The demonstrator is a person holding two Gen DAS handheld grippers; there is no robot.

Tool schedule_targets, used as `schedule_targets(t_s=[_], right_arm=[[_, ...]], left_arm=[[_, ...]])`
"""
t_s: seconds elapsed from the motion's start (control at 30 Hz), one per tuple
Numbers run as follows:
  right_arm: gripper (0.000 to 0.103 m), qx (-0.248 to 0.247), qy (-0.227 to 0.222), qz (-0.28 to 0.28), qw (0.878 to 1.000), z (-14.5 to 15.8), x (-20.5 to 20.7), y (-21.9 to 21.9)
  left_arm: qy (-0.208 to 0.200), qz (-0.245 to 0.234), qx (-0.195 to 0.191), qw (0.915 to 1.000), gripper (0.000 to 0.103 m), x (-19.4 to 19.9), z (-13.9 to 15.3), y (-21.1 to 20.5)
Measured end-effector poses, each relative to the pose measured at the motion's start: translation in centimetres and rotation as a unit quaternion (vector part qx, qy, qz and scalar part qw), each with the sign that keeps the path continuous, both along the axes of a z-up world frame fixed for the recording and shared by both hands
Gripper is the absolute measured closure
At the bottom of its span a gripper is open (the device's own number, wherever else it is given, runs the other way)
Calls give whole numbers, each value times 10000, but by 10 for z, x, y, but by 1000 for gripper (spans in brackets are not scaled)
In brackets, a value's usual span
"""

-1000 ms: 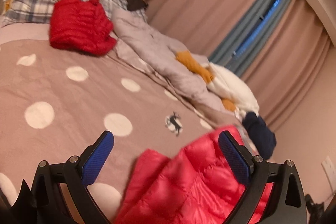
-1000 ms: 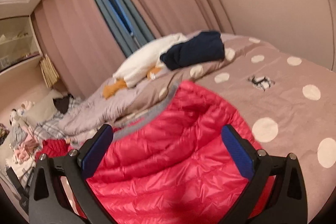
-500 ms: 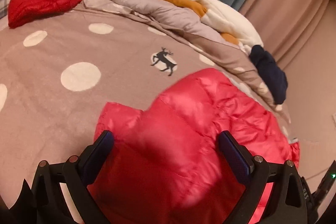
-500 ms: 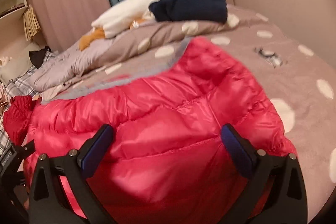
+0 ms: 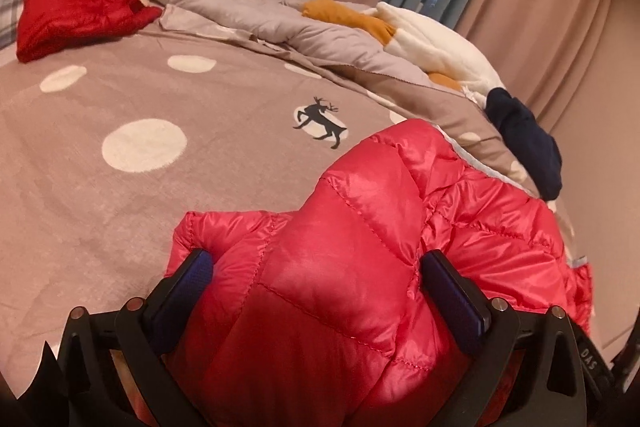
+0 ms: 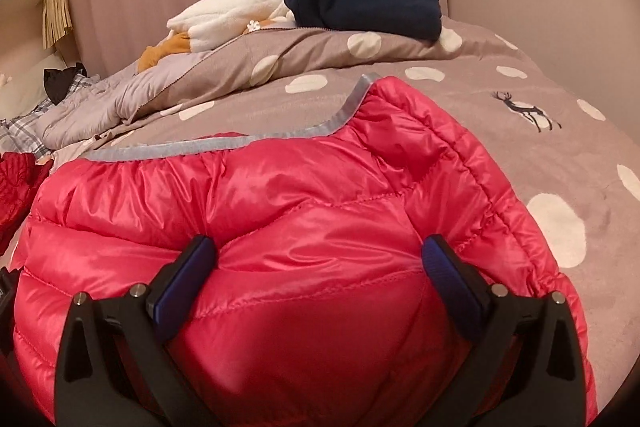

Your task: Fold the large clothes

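A glossy pink-red puffer jacket (image 5: 380,187) lies on the dotted brown bedspread (image 5: 120,99). In the right wrist view the jacket (image 6: 280,183) shows a grey trimmed edge along its far side. My left gripper (image 5: 316,261) is open and pressed down into the jacket near a rounded corner, with padding bulging between its blue pads. My right gripper (image 6: 318,247) is open too, sunk into the jacket's quilted body, fabric swelling up between its fingers. The cloth under both grippers is hidden.
A second, darker red jacket (image 5: 80,7) sits crumpled at the far left of the bed. A grey duvet (image 5: 248,7), a white fleece (image 5: 432,43) and a navy garment (image 6: 364,7) line the curtain side. Plaid pillows and clothes lie beyond.
Both grippers have come down from above the bed onto the pink-red jacket. Its padding now bulges between each pair of fingers, which stay wide apart.
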State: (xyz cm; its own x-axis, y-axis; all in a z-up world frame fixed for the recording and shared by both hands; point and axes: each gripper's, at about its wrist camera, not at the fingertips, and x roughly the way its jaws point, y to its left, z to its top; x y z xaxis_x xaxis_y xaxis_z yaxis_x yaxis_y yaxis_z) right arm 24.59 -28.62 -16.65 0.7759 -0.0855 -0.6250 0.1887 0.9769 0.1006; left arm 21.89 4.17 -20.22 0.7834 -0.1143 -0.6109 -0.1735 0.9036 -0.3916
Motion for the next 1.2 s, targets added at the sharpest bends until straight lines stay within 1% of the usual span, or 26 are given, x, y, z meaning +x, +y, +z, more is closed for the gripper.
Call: schedule_targets(t_s=[0.13,0.3,0.33,0.4,0.47,0.5,0.53,0.57,0.6,0.67,0.7,0.73,0.8,0.83,0.87,0.9,0.97,1.0,1.03,1.07,1.1,1.17,1.2], right_arm=[[0,-72,13,-10,10000,-1,2,2],[0,-71,-69,-24,9999,0,-1,4],[0,-106,-83,-62,9999,1,-3,5],[0,-245,-91,-149,9995,3,-6,9],[0,-312,-126,-198,9992,5,-9,10],[0,-286,-128,-228,9992,7,-11,9],[0,-248,-124,-263,9993,10,-13,9],[0,-229,-142,-284,9992,13,-16,8],[0,-175,-178,-301,9992,16,-20,8],[0,69,-326,-245,9991,26,-31,9],[0,180,-449,-167,9987,31,-37,11],[0,246,-575,-72,9980,38,-42,14],[0,187,-800,136,9965,49,-52,24],[0,132,-850,222,9960,52,-53,31],[0,73,-854,327,9958,53,-54,37],[0,13,-783,446,9959,52,-53,43],[0,-42,-560,486,9972,44,-47,48],[0,-50,-405,460,9981,38,-43,48],[0,-70,-86,396,9992,27,-34,48],[0,-79,91,363,9993,20,-30,47],[0,-96,150,337,9993,15,-27,46],[0,-132,114,315,9994,12,-26,47],[0,-174,152,324,9992,12,-26,47]], left_arm=[[-81,-5,-73,9999,1,-2,-1,1],[87,-131,31,9999,1,-11,8,2],[111,-130,-39,9998,1,-18,10,5],[76,-39,-413,9991,1,-33,11,17],[40,54,-976,9952,1,-50,11,35],[90,83,-1236,9923,1,-55,10,44],[176,138,-1400,9899,1,-57,9,50],[377,364,-1579,9861,1,-60,6,61],[496,568,-1683,9828,1,-63,5,69],[483,768,-1868,9782,1,-68,3,83],[495,828,-1903,9770,1,-68,2,86],[600,880,-1900,9760,1,-67,-1,89],[881,626,-1801,9777,1,-59,-8,84],[834,506,-1589,9825,1,-59,-6,77],[788,430,-1544,9839,1,-60,-5,73],[768,229,-1631,9833,1,-61,-5,67],[831,-495,-2039,9742,1,-57,-11,50],[842,-693,-1998,9737,1,-55,-12,41],[803,-772,-1902,9754,1,-55,-11,34],[718,-817,-1761,9783,1,-54,-11,28],[656,-819,-1703,9798,1,-53,-11,25],[610,-694,-1823,9789,1,-49,-15,24],[594,-569,-2016,9760,1,-45,-16,27]])
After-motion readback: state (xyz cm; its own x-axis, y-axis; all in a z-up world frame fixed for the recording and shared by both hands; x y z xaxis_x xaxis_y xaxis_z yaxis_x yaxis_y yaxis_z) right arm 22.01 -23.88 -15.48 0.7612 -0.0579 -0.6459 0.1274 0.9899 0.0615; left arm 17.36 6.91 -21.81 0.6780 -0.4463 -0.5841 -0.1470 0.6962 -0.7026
